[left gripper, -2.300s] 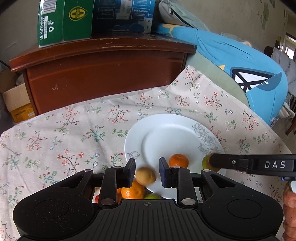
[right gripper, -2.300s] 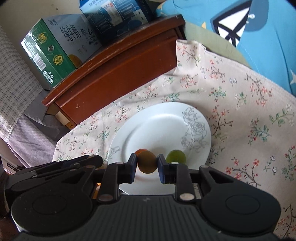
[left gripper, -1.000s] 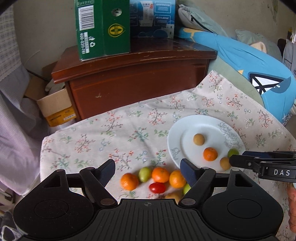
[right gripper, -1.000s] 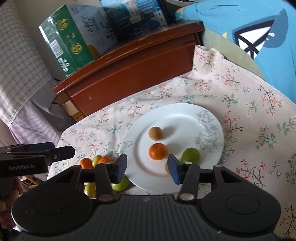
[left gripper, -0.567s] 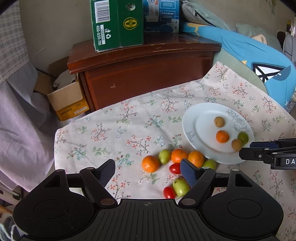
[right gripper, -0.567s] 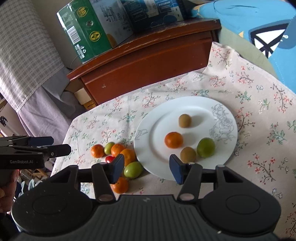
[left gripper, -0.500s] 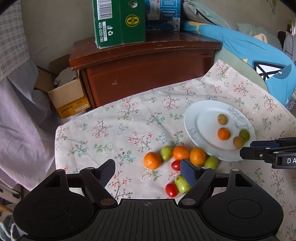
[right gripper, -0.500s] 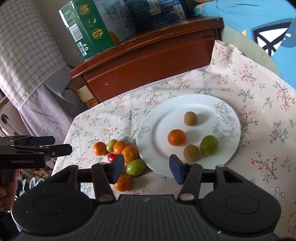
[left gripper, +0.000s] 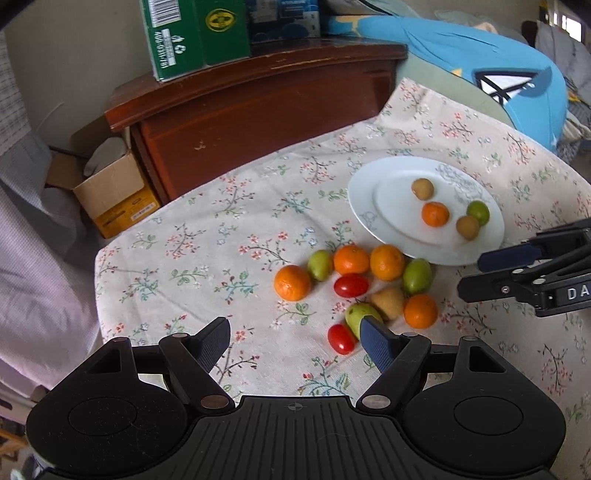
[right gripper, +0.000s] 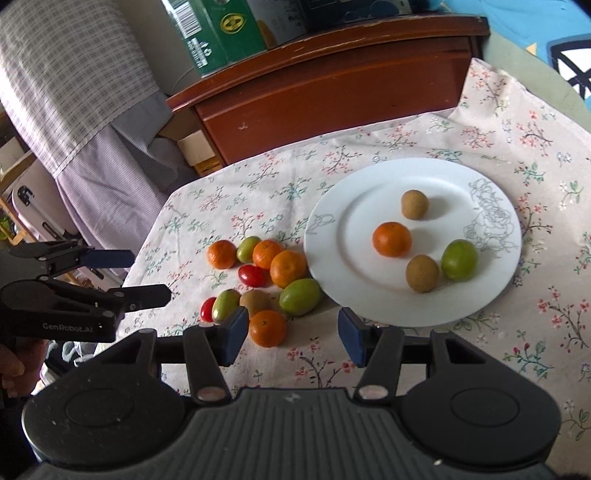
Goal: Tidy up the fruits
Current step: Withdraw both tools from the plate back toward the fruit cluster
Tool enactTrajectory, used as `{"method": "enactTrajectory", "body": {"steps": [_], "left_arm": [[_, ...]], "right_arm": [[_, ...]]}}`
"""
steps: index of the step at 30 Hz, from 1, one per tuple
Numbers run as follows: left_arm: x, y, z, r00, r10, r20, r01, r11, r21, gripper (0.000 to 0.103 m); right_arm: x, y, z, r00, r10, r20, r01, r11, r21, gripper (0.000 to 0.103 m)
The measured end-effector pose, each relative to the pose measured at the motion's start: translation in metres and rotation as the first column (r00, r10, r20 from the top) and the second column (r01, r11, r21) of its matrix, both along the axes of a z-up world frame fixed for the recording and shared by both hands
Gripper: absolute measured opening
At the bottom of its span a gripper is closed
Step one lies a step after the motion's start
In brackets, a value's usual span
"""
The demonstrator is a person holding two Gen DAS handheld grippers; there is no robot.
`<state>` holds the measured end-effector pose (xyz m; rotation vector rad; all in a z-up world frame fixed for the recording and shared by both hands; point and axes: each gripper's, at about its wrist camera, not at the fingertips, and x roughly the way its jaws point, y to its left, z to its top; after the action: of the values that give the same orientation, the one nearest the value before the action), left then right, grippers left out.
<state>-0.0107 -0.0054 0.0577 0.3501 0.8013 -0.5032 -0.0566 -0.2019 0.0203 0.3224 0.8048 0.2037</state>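
Nearest the cameras, the left gripper hangs with its ribbed blue-padded jaws spread wide and nothing between them, and the right gripper holds its jaws moderately apart, also gripping nothing. Just past them a loose cluster of fruit lies on the soft flowered tablecloth: glossy red tomatoes, dimpled oranges, smooth green ovals and a fuzzy brown kiwi. Beyond the pile a round white plate with a grey rose print carries one orange, two kiwis and one green fruit, and behind the table stand a scuffed dark wooden cabinet, a green carton and a blue cushion.
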Motion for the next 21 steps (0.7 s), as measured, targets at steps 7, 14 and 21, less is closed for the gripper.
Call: {"method": "enactTrajectory", "body": {"steps": [7, 14, 21], "left_arm": [[-0.005, -0.010, -0.014, 0.995, -0.095, 0.019, 0.095, 0.995, 0.019, 0.078], [-0.005, -0.021, -0.029, 0.978, -0.206, 0.027, 0.204, 0.977, 0.055, 0.078], [0.007, -0.028, -0.036, 0.970, -0.245, 0.003, 0.245, 0.969, 0.013, 0.072]], "right_arm": [[0.007, 0.013, -0.010, 0.999, 0.049, -0.014, -0.049, 0.999, -0.010, 0.047], [0.014, 0.018, -0.017, 0.997, 0.075, -0.025, -0.075, 0.997, -0.004, 0.042], [0.018, 0.022, -0.022, 0.995, 0.098, -0.029, -0.098, 0.995, -0.007, 0.035]]}}
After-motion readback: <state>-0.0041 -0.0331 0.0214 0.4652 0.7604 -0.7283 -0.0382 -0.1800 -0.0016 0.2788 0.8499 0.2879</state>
